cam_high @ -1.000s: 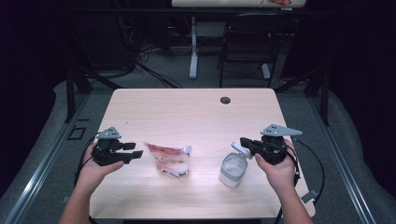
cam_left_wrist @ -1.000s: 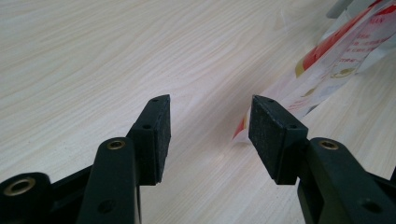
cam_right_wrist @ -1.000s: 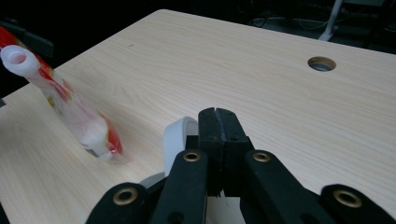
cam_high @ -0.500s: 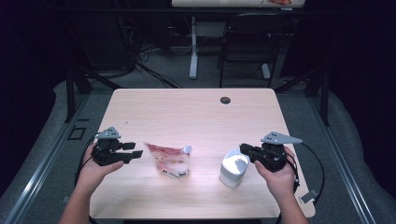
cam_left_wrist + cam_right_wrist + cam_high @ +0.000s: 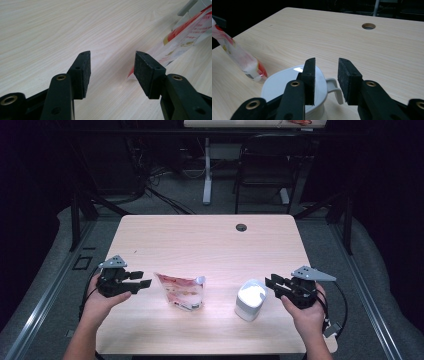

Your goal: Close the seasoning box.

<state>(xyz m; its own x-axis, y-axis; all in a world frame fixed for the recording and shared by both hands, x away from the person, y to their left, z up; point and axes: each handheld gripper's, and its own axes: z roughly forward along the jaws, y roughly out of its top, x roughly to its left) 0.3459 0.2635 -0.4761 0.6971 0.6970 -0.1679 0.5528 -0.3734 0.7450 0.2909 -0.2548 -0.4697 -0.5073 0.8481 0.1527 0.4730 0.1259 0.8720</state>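
A red-and-white plastic pouch point(image 5: 181, 291) lies in the middle of the wooden table point(image 5: 210, 240). My left gripper point(image 5: 142, 279) is open just left of it, with only bare table between its pads point(image 5: 82, 72); the pouch point(image 5: 190, 37) lies off to the right. A white lidded container point(image 5: 250, 299) stands upright on the right. My right gripper point(image 5: 271, 285) sits just right of it and is open, its jaws having just been opening. In the right gripper view the container's handle point(image 5: 335, 87) shows below the gap of the gripper point(image 5: 326, 63), and no pad presses on it.
A round cable hole point(image 5: 241, 227) sits near the table's far edge. Beyond the table stand a chair point(image 5: 265, 165) and desk legs on a dark floor. Cables trail from both grippers off the near corners.
The right gripper came down and forward with the white container, which was tilted and now stands on the table. Its jaws have opened off it. The left gripper stayed put.
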